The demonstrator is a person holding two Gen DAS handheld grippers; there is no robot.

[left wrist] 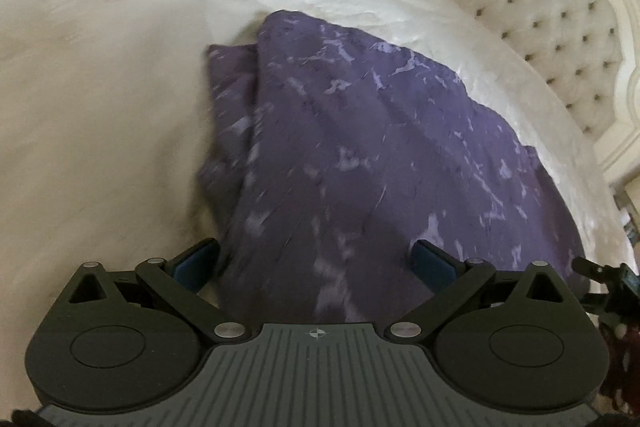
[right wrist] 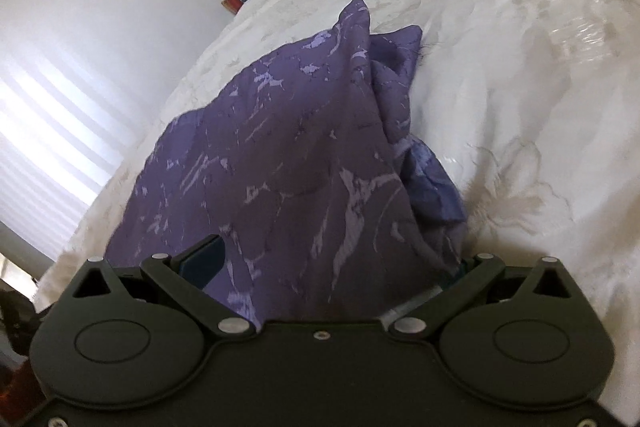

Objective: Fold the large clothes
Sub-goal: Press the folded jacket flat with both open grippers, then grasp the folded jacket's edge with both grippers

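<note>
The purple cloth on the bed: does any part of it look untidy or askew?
Yes. In the right wrist view the purple cloth is bunched along its right edge, with crumpled layers sticking out instead of lying flat on the white bedspread.

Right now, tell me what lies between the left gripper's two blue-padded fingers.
Left wrist view: the purple marbled garment fills the gap between the left gripper's open fingers, spread over the cream bedspread.
</note>
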